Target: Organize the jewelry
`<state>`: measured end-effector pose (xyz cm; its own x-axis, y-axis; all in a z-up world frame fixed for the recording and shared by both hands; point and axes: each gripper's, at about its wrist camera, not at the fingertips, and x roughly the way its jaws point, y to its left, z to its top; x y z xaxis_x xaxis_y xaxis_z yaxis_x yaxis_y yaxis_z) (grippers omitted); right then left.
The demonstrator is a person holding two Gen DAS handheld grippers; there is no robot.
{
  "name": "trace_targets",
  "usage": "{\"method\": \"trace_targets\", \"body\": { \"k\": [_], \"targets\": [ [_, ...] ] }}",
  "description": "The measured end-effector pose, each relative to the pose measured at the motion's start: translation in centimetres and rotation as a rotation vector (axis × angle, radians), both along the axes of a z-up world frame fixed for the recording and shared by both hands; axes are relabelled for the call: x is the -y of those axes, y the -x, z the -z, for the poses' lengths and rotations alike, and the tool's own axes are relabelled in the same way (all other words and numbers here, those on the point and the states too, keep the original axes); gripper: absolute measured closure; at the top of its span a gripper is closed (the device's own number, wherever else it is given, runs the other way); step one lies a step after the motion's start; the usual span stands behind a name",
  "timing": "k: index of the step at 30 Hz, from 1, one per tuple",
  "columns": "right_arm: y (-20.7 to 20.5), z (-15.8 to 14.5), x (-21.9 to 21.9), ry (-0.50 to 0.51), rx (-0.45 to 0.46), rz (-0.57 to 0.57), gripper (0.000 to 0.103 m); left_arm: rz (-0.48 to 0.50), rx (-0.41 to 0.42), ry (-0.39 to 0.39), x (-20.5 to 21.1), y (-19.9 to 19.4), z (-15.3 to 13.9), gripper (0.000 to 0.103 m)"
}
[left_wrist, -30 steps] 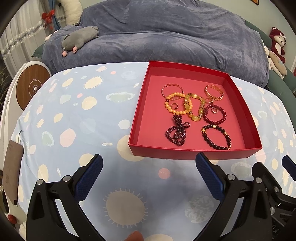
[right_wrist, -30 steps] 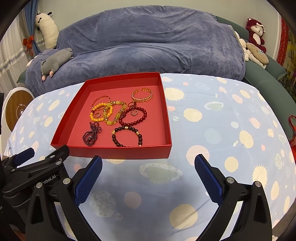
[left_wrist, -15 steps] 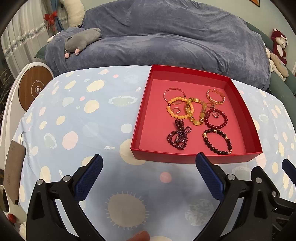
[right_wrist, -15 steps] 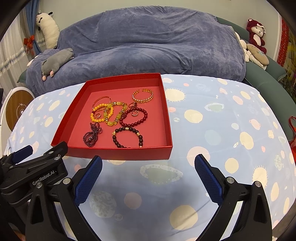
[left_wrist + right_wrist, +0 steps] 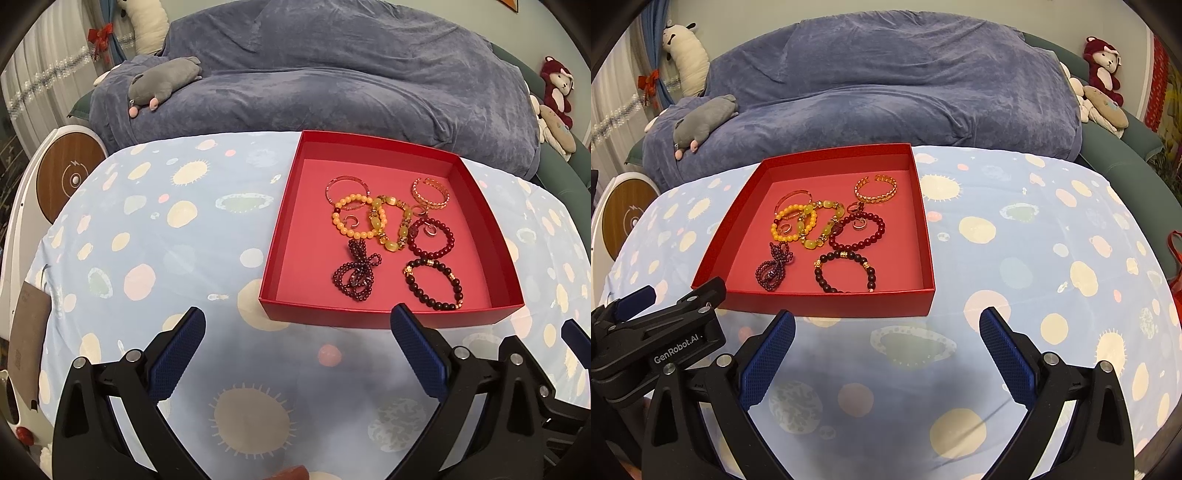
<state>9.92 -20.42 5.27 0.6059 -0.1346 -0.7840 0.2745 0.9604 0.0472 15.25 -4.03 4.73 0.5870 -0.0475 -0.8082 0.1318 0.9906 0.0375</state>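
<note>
Only one text can be read: "GenRobot.AI", in white letters on the black body of the left gripper (image 5: 635,314), seen at the lower left in the right wrist view. The letters run slightly upward — from left to right — along the side of the body.

A round wooden disc (image 5: 70,180) at the left edge of the left wrist view carries a small sign like a lightning bolt inside rings; no letters are readable there. A brown tag (image 5: 27,343) at the table edge has marks, too small to read.
</note>
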Motion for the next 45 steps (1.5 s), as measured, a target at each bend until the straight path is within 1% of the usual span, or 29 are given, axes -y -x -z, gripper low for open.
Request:
{"method": "trace_targets", "body": {
  "k": [30,38,43,45],
  "targets": [
    [-0.02,-0.02,0.07,-0.002,0.001,0.001,0.007,0.010,0.007,0.011,0.09,-0.06,0.01,0.007],
    [0.33,0.37,0.36,-0.009,-0.001,0.006,0.007,0.008,0.007,0.005,0.01,-0.16,-0.10,0.007],
    [0.30,0.33,0.37,-0.010,0.000,0.007,0.007,0.008,0.023,-0.011,0.13,-0.04,-0.29,0.007],
    [0.44,0.43,0.50,-0.011,0.001,0.009,0.007,0.011,0.012,-0.003,0.13,-0.09,-0.23,0.007]
  ]
}}
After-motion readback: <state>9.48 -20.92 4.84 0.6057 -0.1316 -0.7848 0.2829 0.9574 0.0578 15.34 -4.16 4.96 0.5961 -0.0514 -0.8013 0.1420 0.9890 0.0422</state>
